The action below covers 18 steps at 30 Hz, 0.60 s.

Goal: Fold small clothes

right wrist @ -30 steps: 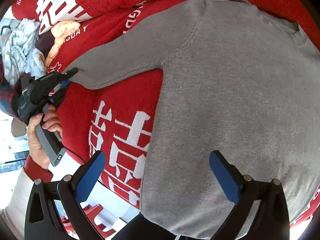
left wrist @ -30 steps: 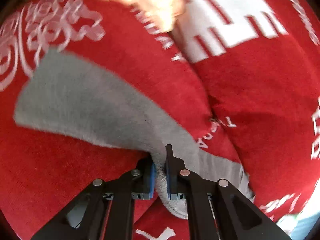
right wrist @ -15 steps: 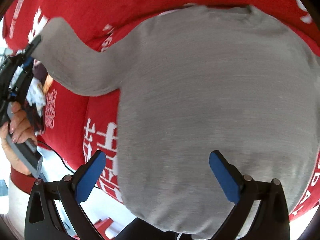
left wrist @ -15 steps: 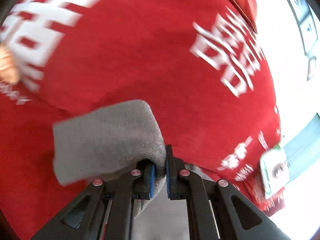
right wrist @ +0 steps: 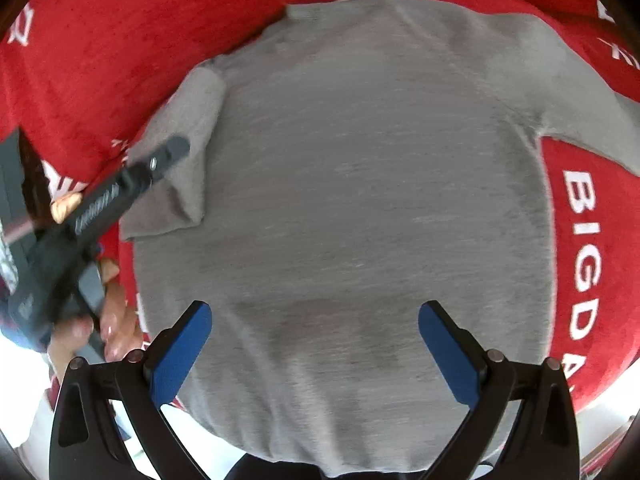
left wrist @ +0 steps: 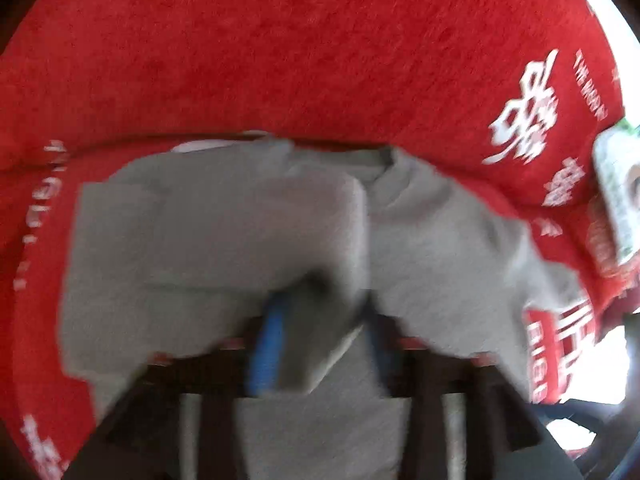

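Garments: one grey knitted long-sleeved sweater, spread flat on the red plush blanket with white lettering, neckline at the far side.
Sleeves: two; one is folded in over the sweater's edge on the left of the right wrist view, the other runs out to the right.
Grippers: two, each with two blue pads.
Left gripper: jaws opening; the folded sleeve's cuff lies between the pads, blurred, so contact is unclear.
Right gripper: spread wide above the sweater's lower body, nothing between its pads.
Hands: one seen, fingers wrapped around the left gripper's handle.
Edges: the hem falls at the blanket's near edge; red blanket shows bare beyond the neckline and on both sides.
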{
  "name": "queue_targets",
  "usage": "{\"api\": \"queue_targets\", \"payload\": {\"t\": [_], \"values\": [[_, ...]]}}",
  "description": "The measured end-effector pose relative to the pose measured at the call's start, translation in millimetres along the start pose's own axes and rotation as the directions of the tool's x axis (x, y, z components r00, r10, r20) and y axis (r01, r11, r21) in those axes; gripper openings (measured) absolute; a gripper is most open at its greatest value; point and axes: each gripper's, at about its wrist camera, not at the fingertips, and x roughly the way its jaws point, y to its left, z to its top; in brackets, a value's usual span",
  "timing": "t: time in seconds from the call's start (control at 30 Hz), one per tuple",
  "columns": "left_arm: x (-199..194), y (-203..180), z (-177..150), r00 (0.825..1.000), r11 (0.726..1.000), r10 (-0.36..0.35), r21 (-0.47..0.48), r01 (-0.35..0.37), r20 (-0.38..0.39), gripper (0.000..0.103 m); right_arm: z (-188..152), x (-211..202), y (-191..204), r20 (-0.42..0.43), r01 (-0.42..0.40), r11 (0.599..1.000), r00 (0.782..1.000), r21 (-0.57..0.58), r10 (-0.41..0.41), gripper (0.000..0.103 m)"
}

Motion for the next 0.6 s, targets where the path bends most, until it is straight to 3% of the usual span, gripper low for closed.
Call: {"api": "queue_targets", "payload": {"t": [0.13, 0.23, 0.33, 0.4, 0.47, 0.5, 0.53, 0.6], "values": [[-47, 28, -13, 0.994, 0.994, 0.109, 0.008, -0.109, 0.031, 0.055, 17, -5, 13, 0.031, 0.04, 0.997, 0.999, -0.071, -0.038, 0.103], [-74, 75, -23, 0.975, 0.975, 0.221, -0.004, -0.221, 0.024, 0.055, 33, -8, 44, 0.074, 0.066, 0.981, 0.996, -0.18, -0.053, 0.103], [-73, 111, -37, 0.948, 0.949, 0.314, 0.011, -0.314, -0.049, 0.055, 51, 2, 100, 0.14, 0.161, 0.916, 0.983, -0.367, -0.116, 0.103], [-64, 122, -44, 0.935, 0.941, 0.338, 0.019, -0.337, -0.107, 0.055, 56, 11, 139, 0.217, 0.244, 0.834, 0.964, -0.494, -0.153, 0.103], [-55, 128, -53, 0.936, 0.945, 0.325, 0.012, -0.327, -0.137, 0.055, 57, 27, 177, 0.314, 0.363, 0.698, 0.927, -0.618, -0.204, 0.103], [-52, 130, -54, 0.937, 0.948, 0.316, 0.008, -0.318, -0.147, 0.055, 57, 41, 194, 0.356, 0.433, 0.608, 0.9, -0.666, -0.251, 0.103], [-47, 128, -53, 0.938, 0.949, 0.311, 0.002, -0.314, -0.152, 0.055, 57, 62, 207, 0.409, 0.522, 0.495, 0.853, -0.695, -0.324, 0.102], [-43, 126, -50, 0.939, 0.949, 0.311, -0.011, -0.316, -0.145, 0.055, 62, 91, 215, 0.475, 0.624, 0.353, 0.771, -0.698, -0.424, 0.092]]}}
